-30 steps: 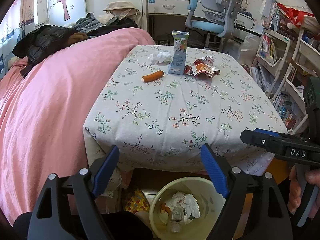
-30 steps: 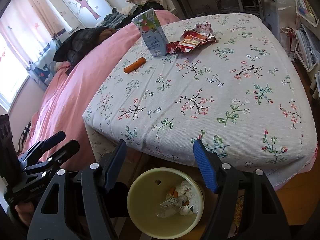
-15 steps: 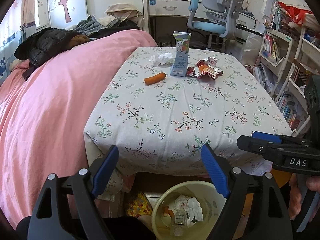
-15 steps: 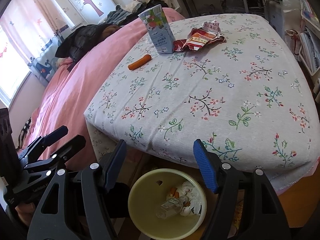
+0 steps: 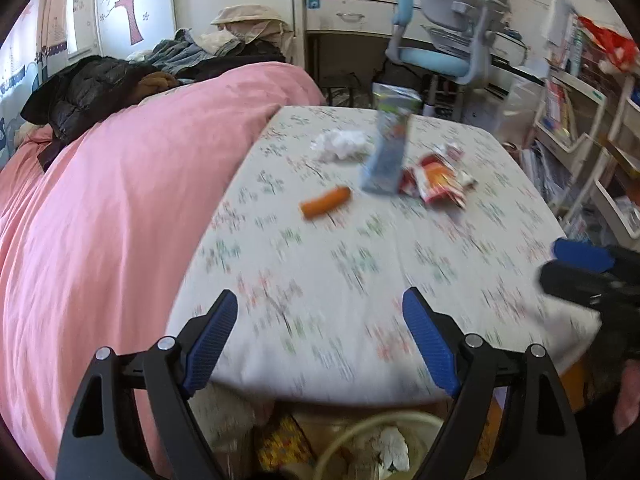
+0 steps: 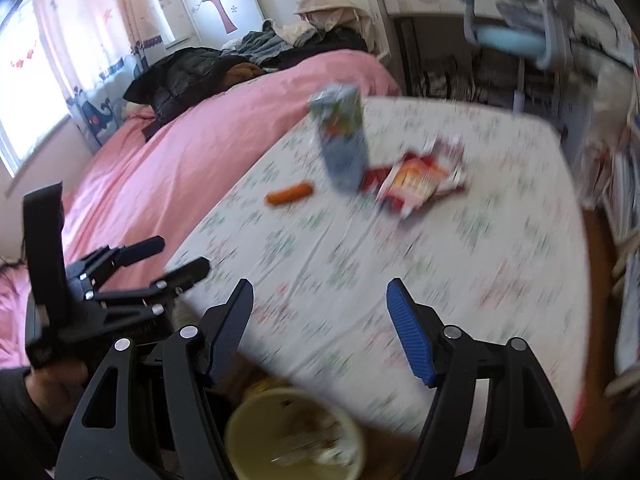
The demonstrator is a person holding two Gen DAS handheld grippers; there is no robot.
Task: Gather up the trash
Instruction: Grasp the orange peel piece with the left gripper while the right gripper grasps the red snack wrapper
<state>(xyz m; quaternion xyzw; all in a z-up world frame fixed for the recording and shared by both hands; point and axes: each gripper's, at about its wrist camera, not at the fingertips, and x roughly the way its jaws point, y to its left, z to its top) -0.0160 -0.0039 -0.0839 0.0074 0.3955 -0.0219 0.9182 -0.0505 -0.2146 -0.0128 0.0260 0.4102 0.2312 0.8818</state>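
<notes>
Both the left gripper (image 5: 320, 316) and right gripper (image 6: 320, 308) are held empty, jaws spread, above the floral-clothed table (image 5: 360, 280), where an orange carrot piece (image 5: 326, 202), crumpled white tissue (image 5: 340, 144), blue carton (image 5: 386, 156) and red wrapper (image 5: 438, 178) are left lying

Both hand-held grippers are the same build: chunky matte black plastic arms with triangular cutouts near the base, and round silver screws or rivets at the pivots. The left hand-held gripper (image 5: 320, 344) has bright blue ribbed pads (image 5: 212, 340) on the inner faces of its fingers, tapering to a point. The right hand-held gripper (image 6: 320, 328) matches, same blue ridged pads (image 6: 408, 334), same silver pivot heads. In the right wrist view the left one shows from the side, a black linkage with small silver screws and a flat black block behind. The hand (image 6: 56, 380) on it wears a dark grey sleeve (image 6: 18, 408).
</notes>
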